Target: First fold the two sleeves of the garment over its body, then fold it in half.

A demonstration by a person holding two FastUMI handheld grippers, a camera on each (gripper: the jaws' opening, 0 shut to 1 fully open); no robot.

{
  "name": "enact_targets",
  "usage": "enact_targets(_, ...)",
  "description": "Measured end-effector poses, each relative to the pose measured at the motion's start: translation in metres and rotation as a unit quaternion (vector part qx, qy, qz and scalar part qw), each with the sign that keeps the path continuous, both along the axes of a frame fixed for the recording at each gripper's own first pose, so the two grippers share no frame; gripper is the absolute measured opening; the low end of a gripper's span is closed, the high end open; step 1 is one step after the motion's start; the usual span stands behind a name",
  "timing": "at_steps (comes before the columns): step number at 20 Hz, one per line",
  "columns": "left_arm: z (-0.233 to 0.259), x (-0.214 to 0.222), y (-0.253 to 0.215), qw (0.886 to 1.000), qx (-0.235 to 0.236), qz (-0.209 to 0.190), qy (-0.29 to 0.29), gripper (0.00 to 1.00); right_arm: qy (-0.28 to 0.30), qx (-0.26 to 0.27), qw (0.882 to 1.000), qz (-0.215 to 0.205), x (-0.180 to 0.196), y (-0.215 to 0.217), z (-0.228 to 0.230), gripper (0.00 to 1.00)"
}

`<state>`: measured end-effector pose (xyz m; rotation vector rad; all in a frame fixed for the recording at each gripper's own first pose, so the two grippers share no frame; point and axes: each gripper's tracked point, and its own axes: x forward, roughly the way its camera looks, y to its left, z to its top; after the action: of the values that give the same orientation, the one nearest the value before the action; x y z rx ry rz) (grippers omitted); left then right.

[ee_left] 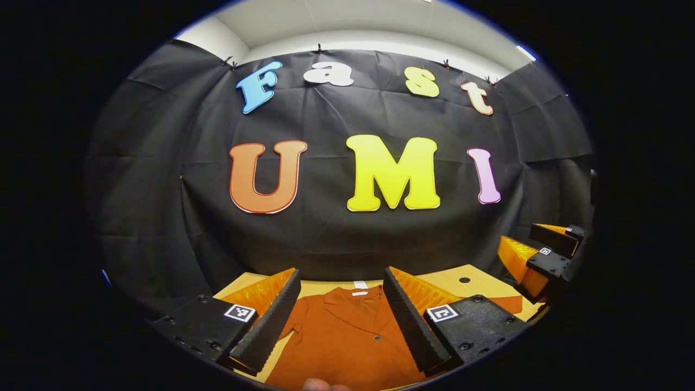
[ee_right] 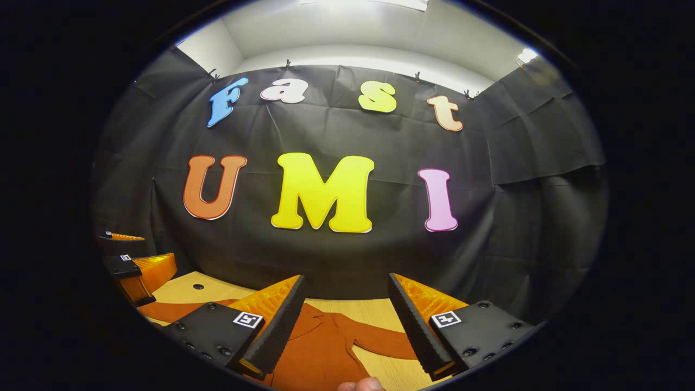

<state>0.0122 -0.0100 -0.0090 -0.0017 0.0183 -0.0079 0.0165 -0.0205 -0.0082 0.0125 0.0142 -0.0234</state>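
Rust-orange cloth, the garment (ee_left: 347,336), lies flat on the pale wooden bench (ee_left: 450,278) with its collar toward the far black wall. In the left gripper view a white tag shows inside the collar at the far edge, the collar flaps open to either side, and a small dark button sits on the front just below them. One sleeve runs out to the right along the bench, and part of a short sleeve shows at the left beside the near finger. A round dark hole marks the bench top to the right of the collar.

The left tongs (ee_left: 342,320) hover above the garment with their fingers spread wide and nothing between them; the shirt front shows through the gap. Off to the right in that view, the right tongs (ee_left: 548,252) hang above the far right corner of the bench, apart from the cloth.

In the right gripper view the right tongs (ee_right: 345,326) are likewise spread wide and grip nothing. Below them the garment (ee_right: 320,347) lies with one sleeve stretching to the right across bare wood (ee_right: 374,315) and the other running left toward the bench edge. The left tongs (ee_right: 138,266) show at the far left of that view, above the bench near another round hole. A fingertip (ee_right: 361,384) shows at the very near edge of that view.
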Motion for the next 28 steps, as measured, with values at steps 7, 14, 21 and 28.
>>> enact_targets(7, 0.0001, 0.0017, -0.0014, 1.0, 0.003, 0.005, 0.0, 0.98, 0.008, 0.001, 1.0, 0.002, 0.0021, -0.0041, -0.0059, 0.96)
enact_targets(14, 0.0038, 0.0034, -0.0015, 1.0, 0.007, 0.006, -0.005, 0.98, 0.006, -0.002, 1.0, 0.003, 0.0031, -0.003, -0.0044, 0.96)
enact_targets(21, -0.0002, 0.0055, -0.0005, 1.0, 0.008, 0.009, -0.002, 0.98, 0.007, 0.002, 1.0, 0.004, 0.0009, -0.0051, -0.0062, 0.97)
enact_targets(28, -0.0016, 0.0047, -0.0013, 1.0, 0.009, 0.012, -0.002, 0.98, 0.013, 0.002, 1.0, 0.006, 0.0004, -0.0062, -0.012, 0.96)
